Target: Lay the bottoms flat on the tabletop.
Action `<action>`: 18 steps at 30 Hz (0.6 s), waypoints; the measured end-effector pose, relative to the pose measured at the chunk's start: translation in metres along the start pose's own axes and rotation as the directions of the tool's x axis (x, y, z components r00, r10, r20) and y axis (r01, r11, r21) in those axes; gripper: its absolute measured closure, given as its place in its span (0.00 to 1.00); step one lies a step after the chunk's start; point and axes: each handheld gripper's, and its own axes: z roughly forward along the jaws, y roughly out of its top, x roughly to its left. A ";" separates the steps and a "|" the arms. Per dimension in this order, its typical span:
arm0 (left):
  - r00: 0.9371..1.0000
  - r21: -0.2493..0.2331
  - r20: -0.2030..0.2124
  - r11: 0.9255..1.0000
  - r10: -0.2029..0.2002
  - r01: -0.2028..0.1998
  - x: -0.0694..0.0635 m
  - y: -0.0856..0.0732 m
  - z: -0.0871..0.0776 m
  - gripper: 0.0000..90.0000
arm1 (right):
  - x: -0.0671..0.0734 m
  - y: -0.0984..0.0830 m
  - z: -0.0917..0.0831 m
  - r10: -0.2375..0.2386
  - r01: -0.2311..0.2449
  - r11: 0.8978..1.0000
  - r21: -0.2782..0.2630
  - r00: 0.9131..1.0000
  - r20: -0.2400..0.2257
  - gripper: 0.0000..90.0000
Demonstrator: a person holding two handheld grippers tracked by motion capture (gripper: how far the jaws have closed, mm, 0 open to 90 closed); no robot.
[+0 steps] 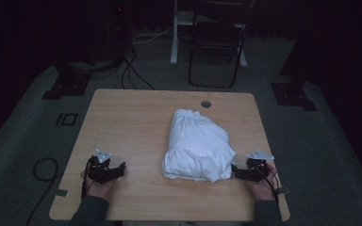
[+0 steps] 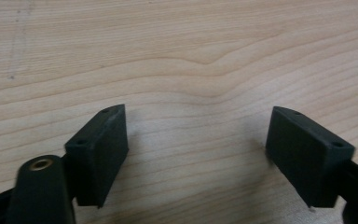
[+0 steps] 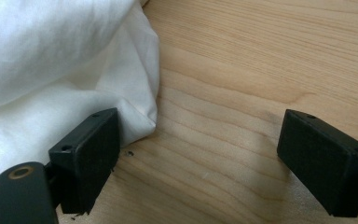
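Right now, your left gripper point(image 1: 107, 170) sits at about seven o'clock on the wooden table point(image 1: 132, 117), held low near the front edge, with its grey three-cornered plate facing up. In the left gripper view its two black jaws stand wide apart, and between them lies nothing but bare wood grain point(image 2: 196, 154). It is well apart from the cloth.

Moving to the middle, the white cloth point(image 1: 198, 146) lies bunched in a loose heap, slightly toward three o'clock of the table's centre. Its narrower end points to twelve o'clock, toward the small round grommet point(image 1: 206, 104) near the far edge, and its broader, gathered end faces you at six o'clock.

Further right, your right gripper point(image 1: 245, 173) rests at about five o'clock on the table, just beside the cloth's near corner. In the right gripper view its jaws are spread wide, too. The cloth's folded edge point(image 3: 135, 116) touches the left-hand jaw on its outer and upper side, while bare wood fills the gap between the jaws. Neither pad presses on the fabric.
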 end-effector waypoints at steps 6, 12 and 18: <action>1.000 -0.015 0.014 1.000 0.011 -0.011 -0.002 -0.002 -0.003 0.30 | 0.000 0.000 -0.001 -0.005 0.005 1.000 -0.004 1.000 -0.006 0.17; 1.000 -0.021 0.020 1.000 0.018 -0.018 -0.004 -0.003 -0.004 0.40 | 0.001 -0.001 -0.002 -0.010 0.010 1.000 -0.018 1.000 -0.012 0.25; 0.999 -0.016 0.029 1.000 0.020 -0.020 -0.007 -0.001 -0.004 0.45 | 0.001 -0.002 -0.004 -0.012 0.012 1.000 -0.028 1.000 -0.016 0.36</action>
